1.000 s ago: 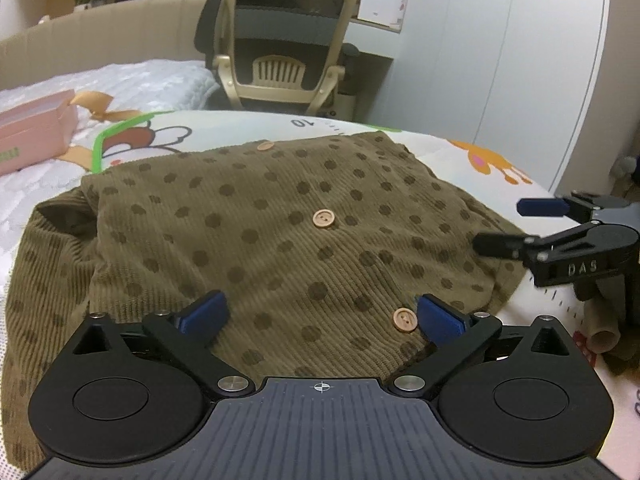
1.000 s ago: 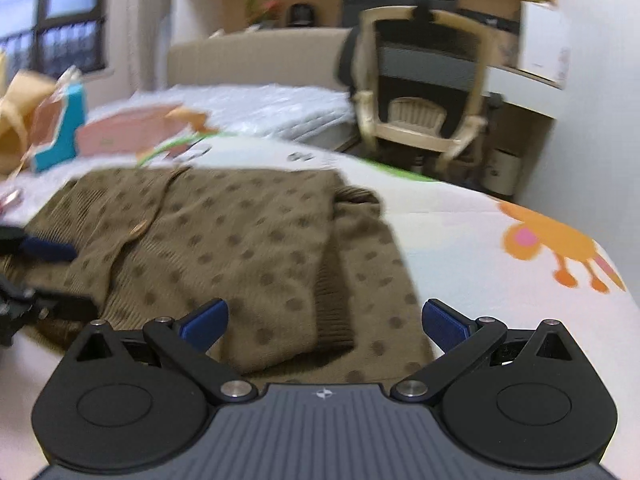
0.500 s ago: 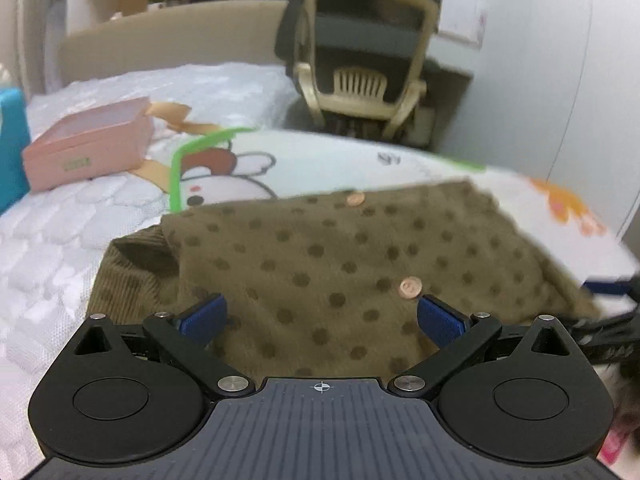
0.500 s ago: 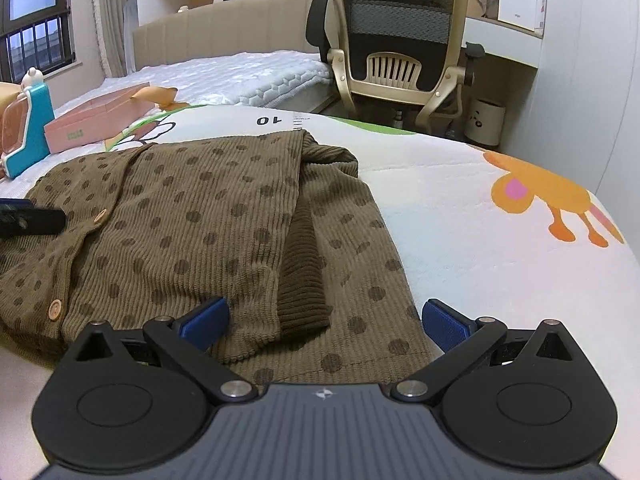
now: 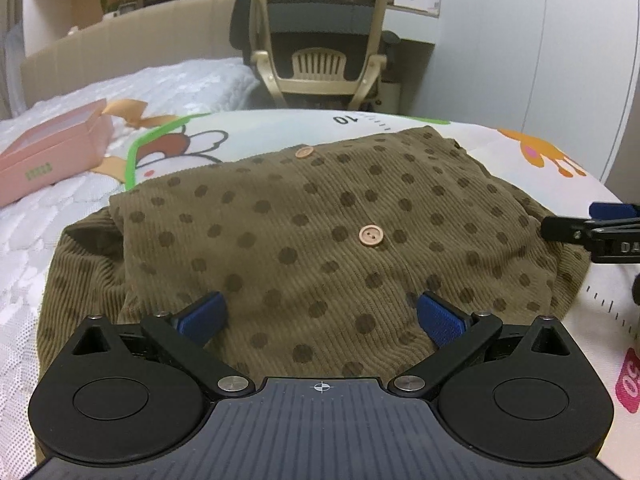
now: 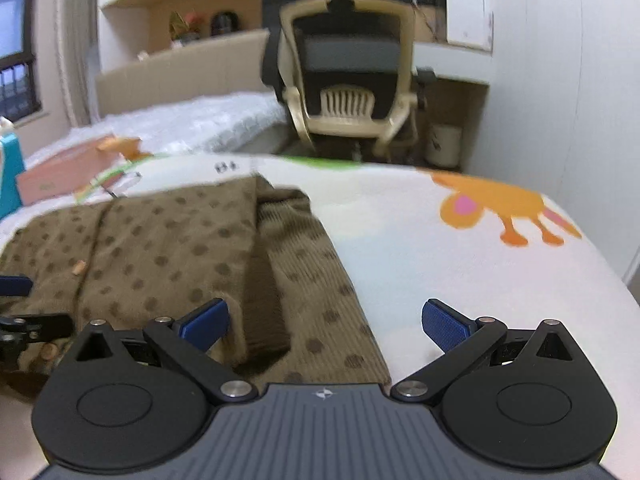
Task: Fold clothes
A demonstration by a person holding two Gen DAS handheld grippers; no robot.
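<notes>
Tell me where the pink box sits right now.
In the left wrist view, the pink box lies far left on the white quilt, beyond the brown cardigan.

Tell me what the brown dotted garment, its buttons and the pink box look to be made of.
Garment: ribbed knit or corduroy-like fabric, matte, with fine ridges and darker dots. Buttons: pale, probably wood or wood-look plastic, two-holed. Pink box: likely matte cardboard, with crisp flat edges.

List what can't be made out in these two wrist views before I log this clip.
- Brown dotted cardigan: near hem hidden behind the gripper body in both views.
- Right gripper: cut off by the left view's right edge.
- Left gripper: cut off by the right view's left edge.
- Right view: motion-blurred; the mat's number is unreadable.
</notes>
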